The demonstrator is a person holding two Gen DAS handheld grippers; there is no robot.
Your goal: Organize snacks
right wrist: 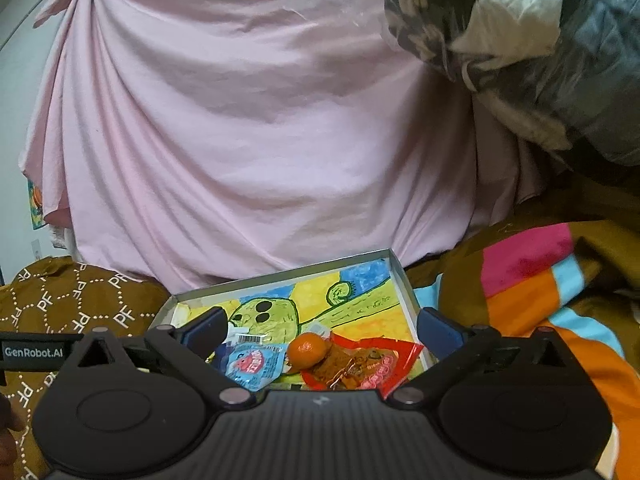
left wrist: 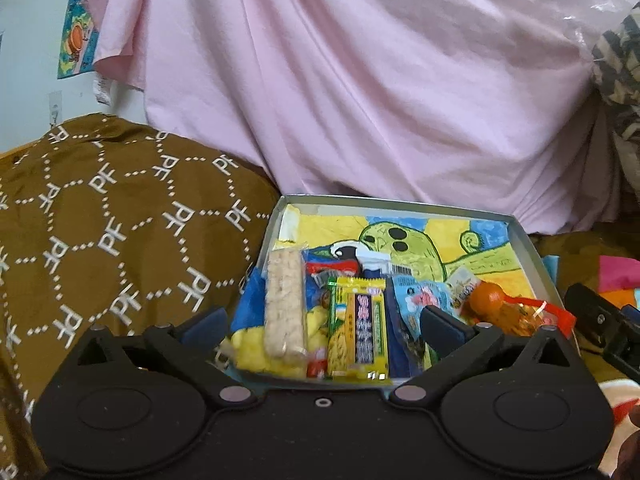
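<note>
A shallow grey box (left wrist: 528,240) lined with a yellow and green drawing lies on a brown patterned blanket. Along its near side lie several snacks: a puffed rice bar (left wrist: 284,304), a yellow and green packet (left wrist: 358,332), a light blue packet (left wrist: 420,300) and an orange sweet in a red wrapper (left wrist: 492,304). My left gripper (left wrist: 324,328) hangs open above these snacks, holding nothing. In the right wrist view my right gripper (right wrist: 320,330) is open and empty over the box (right wrist: 404,284), above the blue packet (right wrist: 252,364), the orange sweet (right wrist: 310,348) and the red wrapper (right wrist: 360,368).
A pink sheet (left wrist: 360,80) hangs right behind the box. The brown blanket (left wrist: 100,220) bulges on the left. A striped colourful cloth (right wrist: 540,280) lies on the right, with a clear plastic bag of dark fabric (right wrist: 520,40) above it. The other gripper (left wrist: 600,324) shows at the right edge.
</note>
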